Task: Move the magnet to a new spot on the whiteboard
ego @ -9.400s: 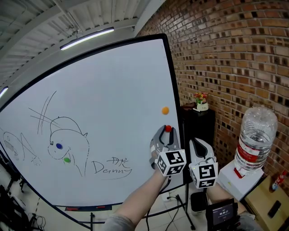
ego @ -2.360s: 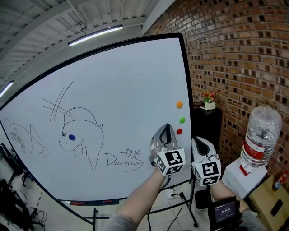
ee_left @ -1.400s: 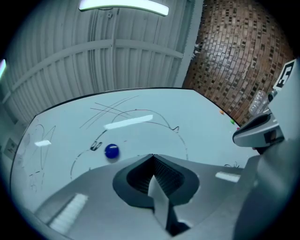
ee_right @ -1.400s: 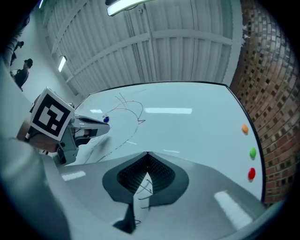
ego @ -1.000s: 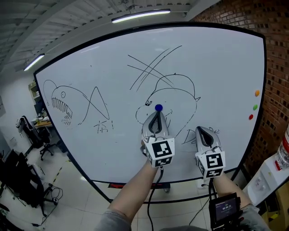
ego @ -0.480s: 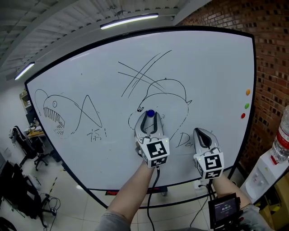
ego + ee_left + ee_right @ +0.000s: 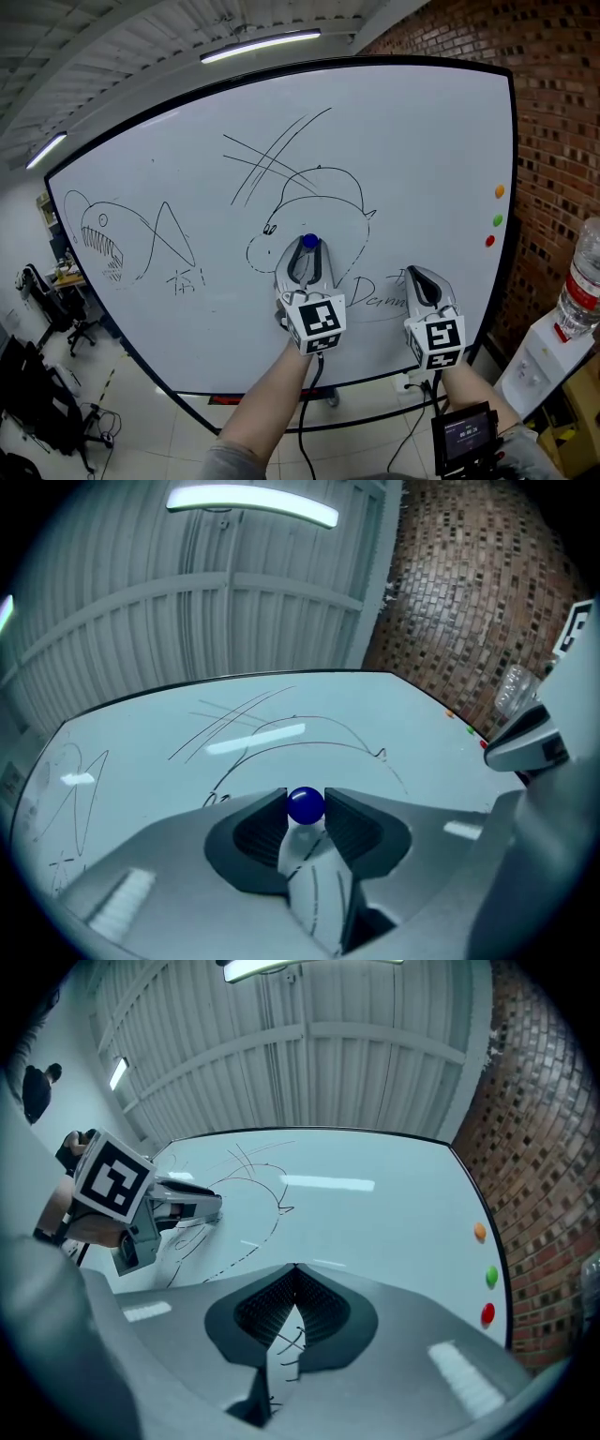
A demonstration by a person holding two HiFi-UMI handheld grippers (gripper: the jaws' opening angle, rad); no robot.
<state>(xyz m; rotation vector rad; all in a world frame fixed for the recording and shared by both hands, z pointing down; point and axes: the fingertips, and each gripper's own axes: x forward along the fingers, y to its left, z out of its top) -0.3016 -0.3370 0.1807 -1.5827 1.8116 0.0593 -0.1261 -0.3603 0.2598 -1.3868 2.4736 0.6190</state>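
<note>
A blue round magnet (image 7: 309, 242) sticks to the whiteboard (image 7: 422, 150) inside the drawn animal's head. My left gripper (image 7: 307, 249) points at the board with that magnet (image 7: 306, 805) between its fingertips. The jaws are closing, and both pads touch the ball's sides. My right gripper (image 7: 419, 274) hangs to the right and lower, near the written name. It is shut, its tips meet (image 7: 292, 1269), and nothing is between them. The left gripper (image 7: 187, 1206) also shows in the right gripper view, against the board.
Orange (image 7: 499, 191), green (image 7: 497, 220) and red (image 7: 489, 241) magnets sit in a column at the board's right edge. A brick wall (image 7: 562, 122) and a water bottle (image 7: 579, 281) on a dispenser stand to the right. Office chairs (image 7: 37, 291) stand on the floor at left.
A second ago my left gripper sat shut just below the blue magnet. It has since opened, moved up around the magnet, and its jaws now close on it. The right gripper stayed shut.
</note>
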